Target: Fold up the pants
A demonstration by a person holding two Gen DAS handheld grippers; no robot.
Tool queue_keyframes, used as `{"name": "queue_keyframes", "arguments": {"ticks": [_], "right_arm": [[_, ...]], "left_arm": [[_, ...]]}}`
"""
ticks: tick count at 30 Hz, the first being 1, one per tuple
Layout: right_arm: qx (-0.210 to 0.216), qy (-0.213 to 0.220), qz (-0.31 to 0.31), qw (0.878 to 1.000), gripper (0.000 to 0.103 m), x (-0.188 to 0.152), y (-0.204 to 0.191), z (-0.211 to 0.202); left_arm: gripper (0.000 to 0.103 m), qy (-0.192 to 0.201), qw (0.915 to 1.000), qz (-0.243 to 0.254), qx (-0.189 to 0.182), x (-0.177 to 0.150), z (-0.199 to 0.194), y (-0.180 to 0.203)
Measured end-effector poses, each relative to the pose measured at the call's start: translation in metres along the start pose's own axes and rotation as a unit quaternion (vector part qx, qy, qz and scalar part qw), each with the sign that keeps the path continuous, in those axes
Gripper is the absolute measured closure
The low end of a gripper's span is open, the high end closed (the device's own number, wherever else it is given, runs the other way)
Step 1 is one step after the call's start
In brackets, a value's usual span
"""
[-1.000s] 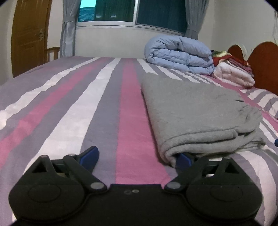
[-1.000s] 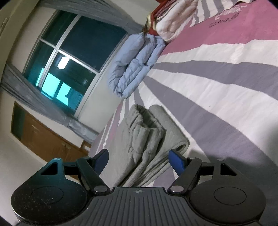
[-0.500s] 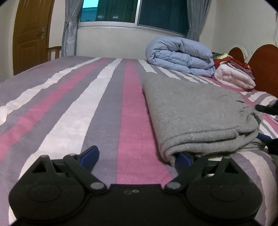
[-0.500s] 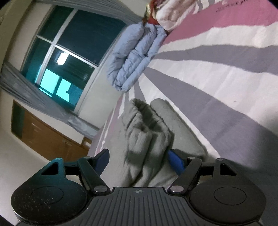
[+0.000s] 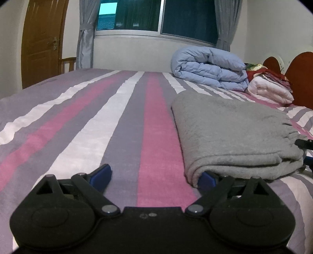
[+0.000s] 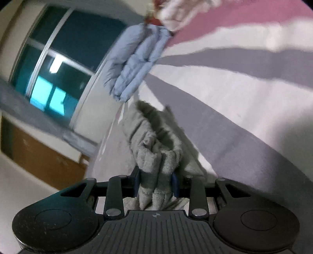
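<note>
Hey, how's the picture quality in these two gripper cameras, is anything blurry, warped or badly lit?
Left wrist view: sharp, dim indoor light, fisheye bending the window and darkening the corners; the grey pants are crisp. Right wrist view: tilted and motion-smeared, most on the blue quilt and bedspread; the right gripper itself is sharp, pinching the pants.

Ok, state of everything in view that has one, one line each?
Grey pants: folded, flat on the striped bed.
Right gripper: jaws just closed, shut on the pants' bunched end.
Left gripper: open, one finger under the fold's corner.
Blue duvet: folded.
Door: closed.
</note>
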State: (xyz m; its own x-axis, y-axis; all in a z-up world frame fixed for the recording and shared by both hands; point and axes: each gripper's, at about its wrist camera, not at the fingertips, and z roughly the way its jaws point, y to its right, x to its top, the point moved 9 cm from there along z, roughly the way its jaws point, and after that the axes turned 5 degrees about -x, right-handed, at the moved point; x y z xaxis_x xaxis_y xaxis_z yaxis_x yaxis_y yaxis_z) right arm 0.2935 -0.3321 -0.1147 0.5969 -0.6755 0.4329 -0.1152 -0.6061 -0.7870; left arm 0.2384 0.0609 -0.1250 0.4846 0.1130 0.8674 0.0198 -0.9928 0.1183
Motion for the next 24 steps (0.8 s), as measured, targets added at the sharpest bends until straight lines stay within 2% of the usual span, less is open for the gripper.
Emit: {"name": "queue_keyframes", "arguments": {"ticks": [4,7,9,11,13,16,18,19,21,22,23,24], "right_arm": [[0.008,0.009,-0.020,1.000,0.070,-0.001,-0.010,-0.002],[0.062,0.031,-0.038,0.997,0.070,-0.005,-0.032,-0.014],[0.056,0.027,-0.044,0.997,0.070,-0.009,-0.035,-0.012],[0.036,0.015,-0.030,0.999,0.070,-0.011,-0.027,-0.004],[0.053,0.014,-0.012,0.998,0.070,-0.007,-0.027,-0.004],[0.073,0.019,-0.028,0.997,0.070,-0.004,-0.038,-0.008],[0.046,0.017,-0.037,0.998,0.069,-0.003,-0.035,-0.001],[0.021,0.012,-0.039,0.999,0.068,-0.003,-0.031,0.004],[0.004,-0.001,-0.029,1.000,0.067,-0.004,-0.024,0.012],[0.009,-0.001,-0.026,1.000,0.068,-0.002,-0.025,0.011],[0.038,0.014,-0.027,0.999,0.071,0.003,-0.034,0.003],[0.085,0.039,-0.031,0.995,0.071,0.009,-0.048,-0.011]], "left_arm": [[0.025,0.044,0.9989,0.013,-0.014,0.010,-0.016,0.006],[0.021,0.024,0.9996,-0.006,-0.015,0.006,-0.010,-0.001],[0.017,0.007,0.9998,-0.013,-0.014,0.002,-0.004,-0.004],[0.018,0.016,0.9998,0.003,-0.011,0.004,-0.006,0.001],[0.018,0.020,0.9994,0.024,-0.013,0.006,-0.005,0.009],[0.018,0.006,0.9994,0.028,-0.020,0.007,0.008,0.010],[0.017,-0.002,0.9994,0.021,-0.029,0.009,0.015,0.009],[0.019,0.004,0.9992,0.023,-0.032,0.012,0.015,0.009],[0.022,0.029,0.9993,0.005,-0.025,0.017,0.009,0.002],[0.022,0.037,0.9988,-0.016,-0.029,0.018,0.006,-0.003],[0.022,0.045,0.9983,-0.028,-0.025,0.019,0.003,-0.008],[0.022,0.051,0.9979,-0.033,-0.020,0.019,0.000,-0.011]]}}
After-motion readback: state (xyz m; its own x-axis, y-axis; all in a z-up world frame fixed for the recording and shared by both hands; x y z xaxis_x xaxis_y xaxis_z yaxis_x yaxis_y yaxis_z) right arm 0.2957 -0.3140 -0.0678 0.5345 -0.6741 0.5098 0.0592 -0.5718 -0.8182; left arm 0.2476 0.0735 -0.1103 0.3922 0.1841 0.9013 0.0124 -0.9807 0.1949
